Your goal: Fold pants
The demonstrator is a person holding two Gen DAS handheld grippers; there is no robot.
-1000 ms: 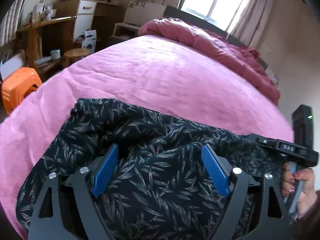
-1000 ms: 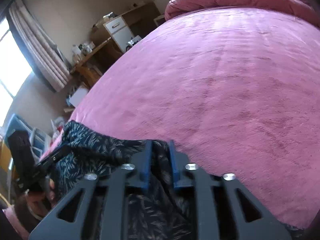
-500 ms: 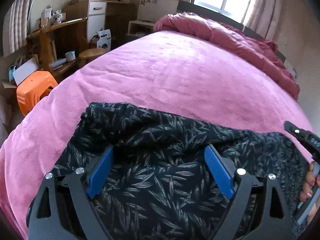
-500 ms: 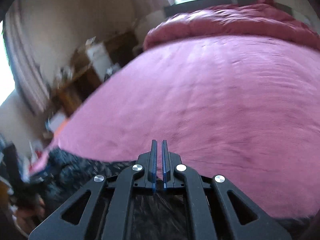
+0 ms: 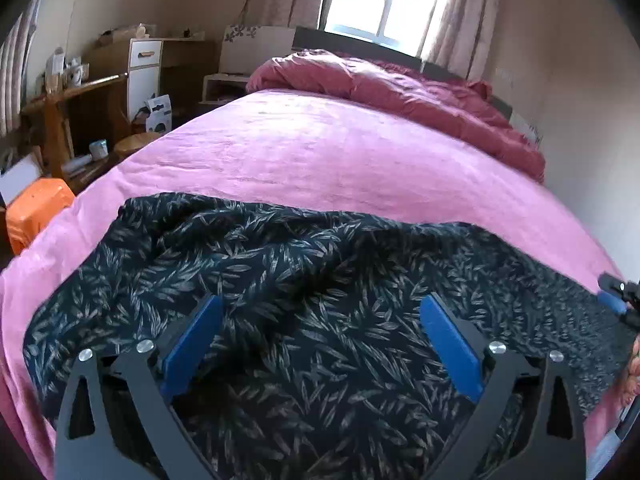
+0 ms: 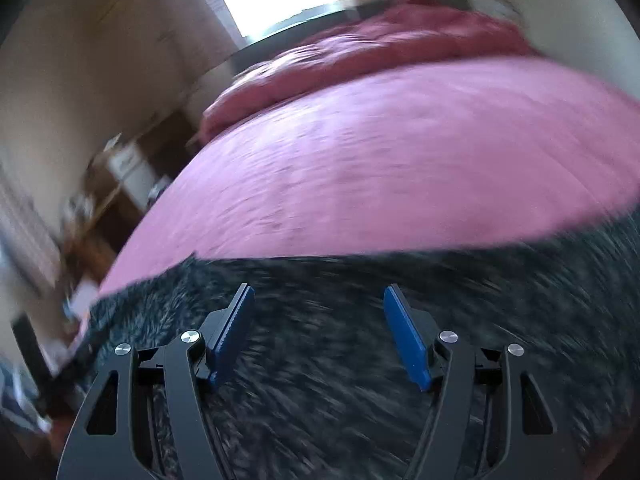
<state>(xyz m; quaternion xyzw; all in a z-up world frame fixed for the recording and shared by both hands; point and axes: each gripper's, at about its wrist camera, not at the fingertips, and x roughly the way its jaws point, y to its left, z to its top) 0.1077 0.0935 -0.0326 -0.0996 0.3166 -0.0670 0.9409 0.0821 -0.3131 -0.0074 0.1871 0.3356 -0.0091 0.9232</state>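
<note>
Pants (image 5: 304, 292), dark with a pale leaf print, lie spread across the near edge of the bed (image 5: 340, 160), rumpled in the middle, on a pink cover. Their far hem runs left to right; pink shows beyond it and at the near left corner.

Left gripper (image 5: 320, 340): jaws opening, blue pads wide apart, above the pants. Cloth lies below the gap, but the pads press on nothing; released.

Right gripper (image 6: 320, 328): jaws opening, pads apart, over the pants (image 6: 360, 360). That view is blurred. No cloth is pinched between the pads; released. Its tip (image 5: 614, 298) shows in the left wrist view at the far right edge, at the right end of the pants, with part of a hand (image 5: 632, 372) just below it.

Far end of the bed: a bunched red quilt (image 5: 400, 92) along the headboard, under a bright window (image 5: 380, 0) with curtains.

Left of the bed: an orange stool (image 5: 38, 212) near the corner, a round wooden stool (image 5: 136, 144) farther back, a wooden desk (image 5: 72, 96) with clutter on it, and a white cabinet (image 5: 144, 72).
</note>
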